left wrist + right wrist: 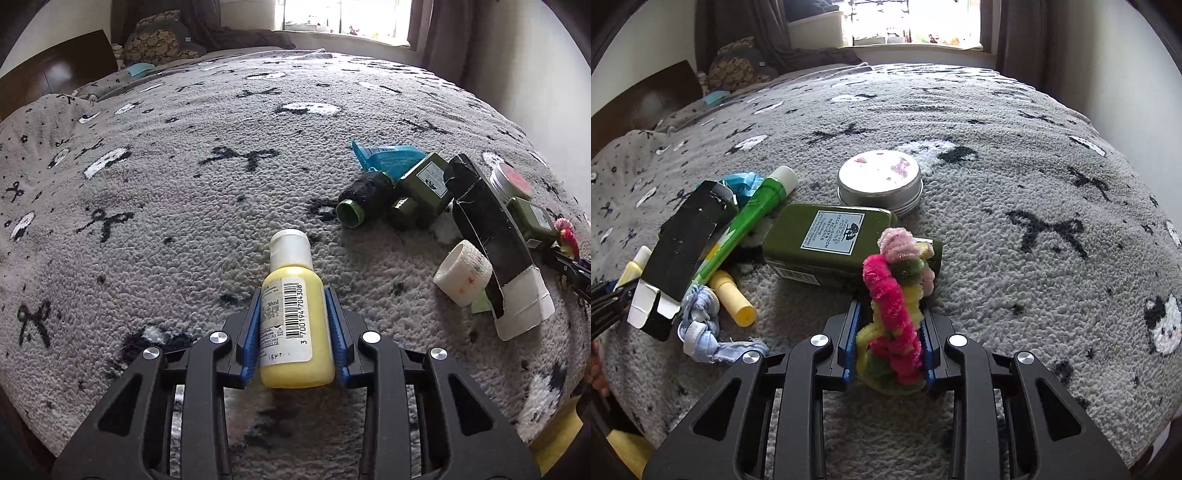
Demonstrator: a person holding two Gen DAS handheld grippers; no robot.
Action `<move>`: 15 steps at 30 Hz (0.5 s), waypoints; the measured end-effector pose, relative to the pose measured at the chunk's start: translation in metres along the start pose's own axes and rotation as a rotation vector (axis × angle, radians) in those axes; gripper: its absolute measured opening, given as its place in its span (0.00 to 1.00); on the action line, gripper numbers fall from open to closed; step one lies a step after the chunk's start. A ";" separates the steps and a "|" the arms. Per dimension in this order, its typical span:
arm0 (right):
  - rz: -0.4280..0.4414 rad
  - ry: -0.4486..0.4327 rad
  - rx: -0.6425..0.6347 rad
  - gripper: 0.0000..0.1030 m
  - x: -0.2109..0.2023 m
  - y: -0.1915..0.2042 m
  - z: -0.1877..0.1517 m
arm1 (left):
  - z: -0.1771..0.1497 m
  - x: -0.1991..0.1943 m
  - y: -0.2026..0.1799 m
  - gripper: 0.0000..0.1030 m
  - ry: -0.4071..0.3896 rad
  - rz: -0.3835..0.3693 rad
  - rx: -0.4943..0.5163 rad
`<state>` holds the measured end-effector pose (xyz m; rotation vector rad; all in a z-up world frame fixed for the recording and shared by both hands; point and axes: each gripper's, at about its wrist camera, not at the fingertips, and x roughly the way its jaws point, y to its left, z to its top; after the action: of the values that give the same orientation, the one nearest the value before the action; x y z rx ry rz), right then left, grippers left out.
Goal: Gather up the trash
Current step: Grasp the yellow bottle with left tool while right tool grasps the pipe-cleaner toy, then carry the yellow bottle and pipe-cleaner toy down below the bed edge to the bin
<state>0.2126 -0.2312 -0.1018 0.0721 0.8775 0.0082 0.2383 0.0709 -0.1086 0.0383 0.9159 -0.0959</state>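
Note:
A small yellow bottle (295,321) with a white cap and a barcode label lies on the grey blanket (177,206). My left gripper (293,295) is shut on it, blue pads pressing both of its sides. In the right wrist view my right gripper (890,308) is shut on a tangle of pipe cleaners (897,306), pink, yellow and green, which stands up between the pads. Just beyond it lies a dark green flat bottle (827,247) and a round metal tin (879,181).
A pile lies on the blanket: a black-and-white carton (491,243), a white tape roll (461,273), green bottles (421,188), a blue wrapper (384,157), a green tube (753,218), a yellow stick (733,299), a blue-white rag (709,332). Pillows (159,40) and a window (343,14) stand behind.

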 end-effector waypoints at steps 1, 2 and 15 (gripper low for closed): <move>0.001 -0.002 0.000 0.26 -0.002 0.000 -0.001 | -0.001 -0.001 0.000 0.29 -0.001 -0.001 -0.001; -0.002 -0.006 -0.001 0.25 -0.004 -0.001 -0.002 | -0.002 -0.002 -0.001 0.29 -0.004 0.001 -0.001; 0.012 -0.125 -0.016 0.24 -0.074 -0.003 -0.013 | -0.013 -0.072 -0.027 0.29 -0.112 -0.008 0.016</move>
<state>0.1550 -0.2361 -0.0538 0.0626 0.7517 0.0214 0.1823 0.0496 -0.0593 0.0437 0.8030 -0.1122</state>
